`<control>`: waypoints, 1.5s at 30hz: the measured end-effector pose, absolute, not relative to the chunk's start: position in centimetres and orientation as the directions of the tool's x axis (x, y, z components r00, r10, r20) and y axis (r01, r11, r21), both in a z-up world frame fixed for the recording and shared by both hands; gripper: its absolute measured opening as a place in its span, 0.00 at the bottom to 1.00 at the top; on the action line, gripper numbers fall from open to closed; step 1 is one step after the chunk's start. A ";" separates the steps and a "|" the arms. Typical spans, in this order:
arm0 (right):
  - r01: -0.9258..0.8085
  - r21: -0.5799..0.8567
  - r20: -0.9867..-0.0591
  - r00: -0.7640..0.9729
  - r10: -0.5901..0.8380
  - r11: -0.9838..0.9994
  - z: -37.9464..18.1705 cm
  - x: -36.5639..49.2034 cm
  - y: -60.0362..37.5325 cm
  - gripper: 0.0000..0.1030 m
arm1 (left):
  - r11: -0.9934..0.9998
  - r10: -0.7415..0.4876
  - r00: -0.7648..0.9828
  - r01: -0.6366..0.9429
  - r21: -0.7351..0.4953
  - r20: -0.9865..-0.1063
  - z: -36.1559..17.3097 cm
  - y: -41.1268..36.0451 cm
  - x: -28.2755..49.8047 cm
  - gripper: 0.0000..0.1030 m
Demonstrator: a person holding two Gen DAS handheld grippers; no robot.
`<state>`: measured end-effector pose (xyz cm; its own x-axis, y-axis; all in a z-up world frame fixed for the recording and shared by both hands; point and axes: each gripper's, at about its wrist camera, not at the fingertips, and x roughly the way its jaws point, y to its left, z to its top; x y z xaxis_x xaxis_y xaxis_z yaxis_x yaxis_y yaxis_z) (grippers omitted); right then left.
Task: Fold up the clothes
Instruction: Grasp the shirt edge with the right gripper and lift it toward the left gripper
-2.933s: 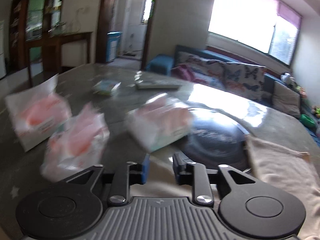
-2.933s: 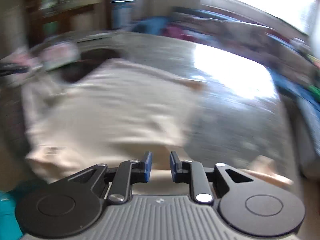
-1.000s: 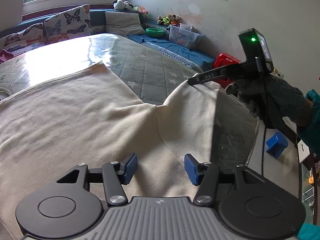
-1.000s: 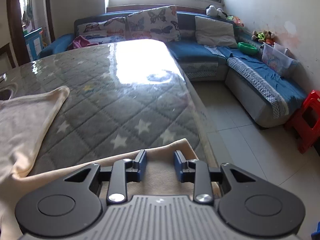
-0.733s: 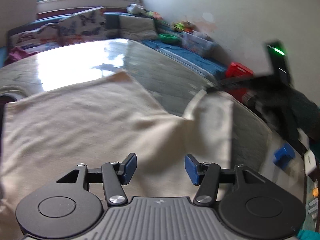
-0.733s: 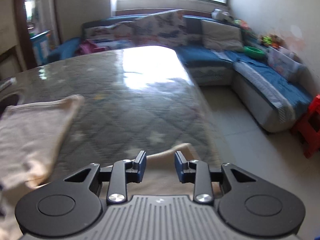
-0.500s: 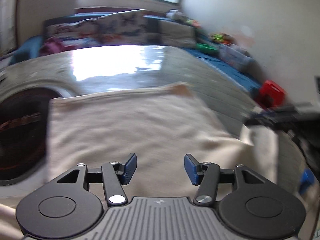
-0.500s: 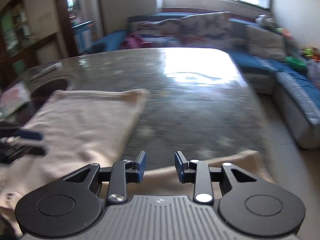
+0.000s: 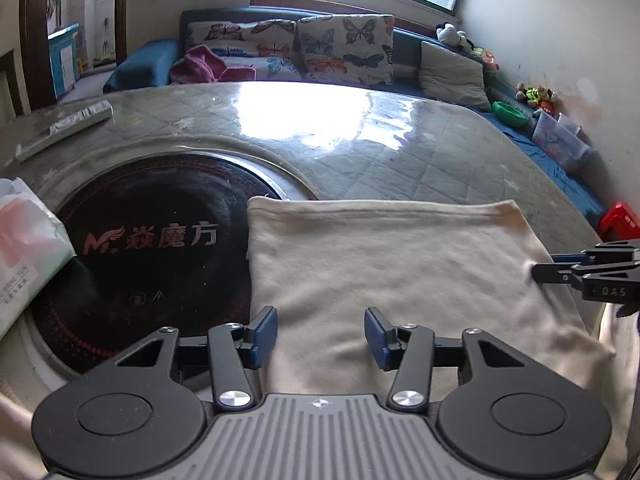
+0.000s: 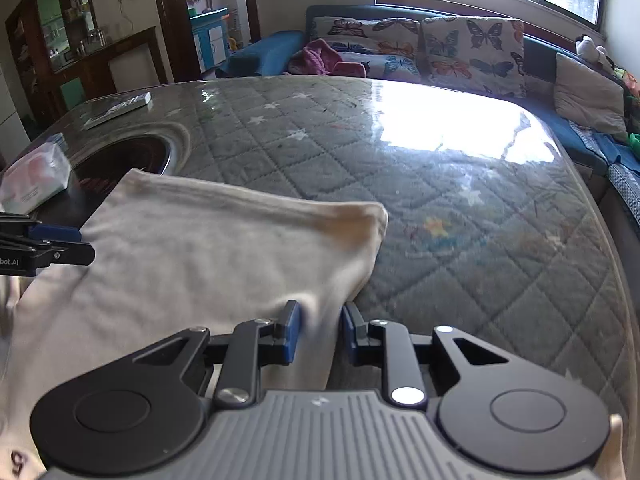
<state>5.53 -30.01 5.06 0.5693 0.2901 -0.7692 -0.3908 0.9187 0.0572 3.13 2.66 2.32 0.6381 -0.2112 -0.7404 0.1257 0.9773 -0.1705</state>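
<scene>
A cream cloth point(image 9: 400, 264) lies on the quilted grey table point(image 10: 440, 200), its far edge straight and its left edge over the black cooktop. My left gripper point(image 9: 320, 336) hovers over the near part of the cloth. Its jaws are closing, the blue pads still apart, with cloth below and between them but not pinched. In the right wrist view the left gripper point(image 10: 82, 246) reaches in from the left. My right gripper point(image 10: 320, 332) is closing on a bunched fold at the right edge of the cloth point(image 10: 224, 248). In the left wrist view the right gripper point(image 9: 540, 268) sits low at that edge.
A round black cooktop point(image 9: 152, 240) is sunk into the table at left. Tissue packs point(image 9: 24, 248) lie beside it and a remote point(image 9: 68, 124) lies farther back. Beyond the table stands a blue sofa point(image 9: 340, 48) with butterfly cushions. A red stool point(image 9: 620, 220) stands past the table's right edge.
Both views have swung left toward the cooktop. The corner that the right gripper held up has come down onto the cloth. The right jaws have narrowed on the fold.
</scene>
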 end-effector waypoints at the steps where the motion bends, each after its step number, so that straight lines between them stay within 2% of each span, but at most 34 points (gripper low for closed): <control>1: -0.393 0.052 -0.769 0.571 0.288 0.918 5.0 6.1 -29.8 0.21 | 0.979 -0.204 0.640 0.126 -0.161 -0.741 2.3 2.5 3.6 0.47; 8: -0.403 0.016 -0.766 0.583 0.271 0.915 4.6 8.9 -28.6 0.22 | 0.990 -0.143 0.663 0.107 -0.095 -0.735 2.0 2.3 6.3 0.36; 13: -0.403 0.016 -0.759 0.591 0.274 0.915 4.6 10.1 -27.9 0.22 | 0.995 -0.097 0.674 0.065 -0.071 -0.732 1.8 2.9 7.5 0.33; 18: -0.442 0.019 -0.751 0.586 0.305 0.897 5.8 8.6 -27.8 0.23 | 0.994 -0.111 0.672 0.067 -0.090 -0.732 2.6 3.1 6.6 0.34; 25: -0.611 -0.013 -0.757 0.523 0.392 0.791 6.7 0.3 -26.4 0.23 | 0.979 -0.190 0.663 0.187 -0.085 -0.724 3.4 0.6 0.7 0.37; 27: -0.655 -0.022 -0.762 0.501 0.411 0.756 6.6 -2.4 -26.1 0.23 | 0.972 -0.211 0.658 0.222 -0.081 -0.723 3.5 -0.3 -1.3 0.41; 33: -0.715 -0.111 -0.749 0.517 0.416 0.690 6.0 -9.8 -25.5 0.23 | 0.954 -0.259 0.657 0.290 -0.080 -0.708 3.6 -2.3 -6.3 0.42; 38: -0.684 -0.080 -0.759 0.514 0.401 0.725 5.3 -12.2 -26.8 0.23 | 0.937 -0.267 0.650 0.348 -0.034 -0.711 2.4 -4.1 -8.1 0.44; 41: -0.639 -0.005 -0.736 0.523 0.430 0.769 6.3 -12.6 -28.7 0.23 | 0.931 -0.260 0.656 0.364 -0.004 -0.708 2.5 -4.7 -8.3 0.45; 45: -0.518 0.057 -0.706 0.584 0.401 0.854 7.3 -12.6 -32.3 0.23 | 0.930 -0.273 0.669 0.368 -0.011 -0.691 3.2 -5.0 -8.3 0.45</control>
